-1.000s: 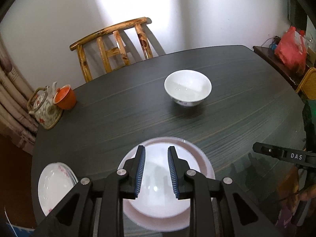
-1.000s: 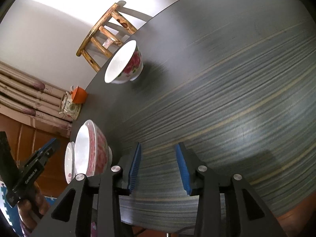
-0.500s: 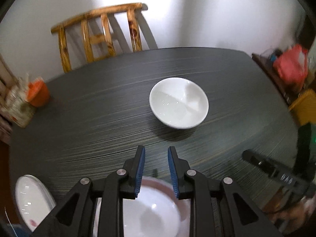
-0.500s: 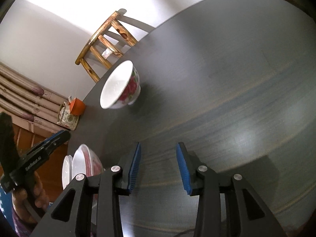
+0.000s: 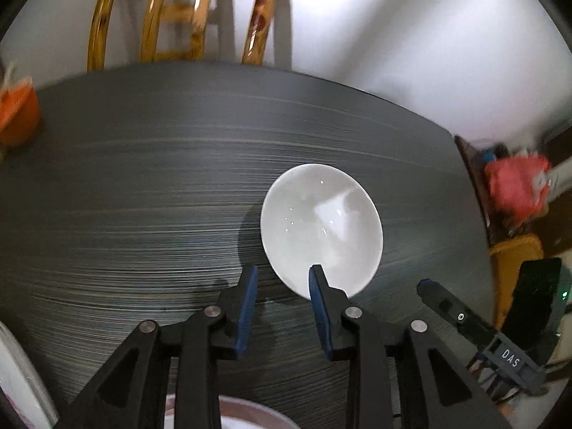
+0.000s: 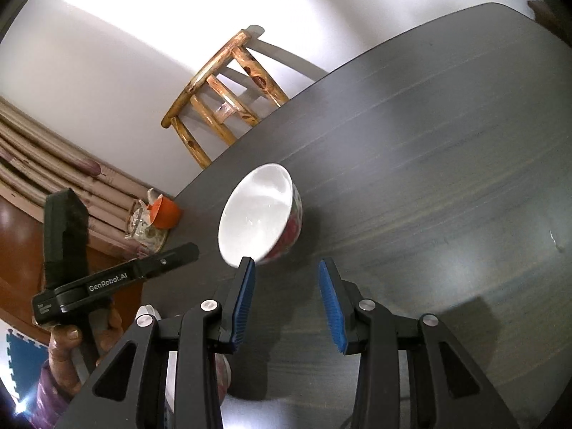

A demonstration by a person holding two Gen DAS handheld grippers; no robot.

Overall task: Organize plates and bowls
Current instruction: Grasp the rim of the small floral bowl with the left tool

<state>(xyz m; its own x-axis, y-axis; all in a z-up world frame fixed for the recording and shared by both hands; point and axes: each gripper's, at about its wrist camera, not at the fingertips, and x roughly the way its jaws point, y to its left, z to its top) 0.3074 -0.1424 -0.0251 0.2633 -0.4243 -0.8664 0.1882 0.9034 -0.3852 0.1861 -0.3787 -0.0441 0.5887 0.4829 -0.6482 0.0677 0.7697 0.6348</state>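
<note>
The left claw hangs empty over the dark bench, its blue-padded fingers parted by a moderate gap. The right-hand fingertip overlaps the near rim of the white floral bowl in view; whether it touches cannot be told. That bowl stands upright near the middle of the bench, nothing inside it. The right claw is likewise empty, spread a little wider, with the bowl just beyond its left fingertip. A pink-rimmed bowl sits under the left claw at the near edge, with a white plate to its left. An orange cup and teapot stand at the far corner, by a wooden chair
</note>
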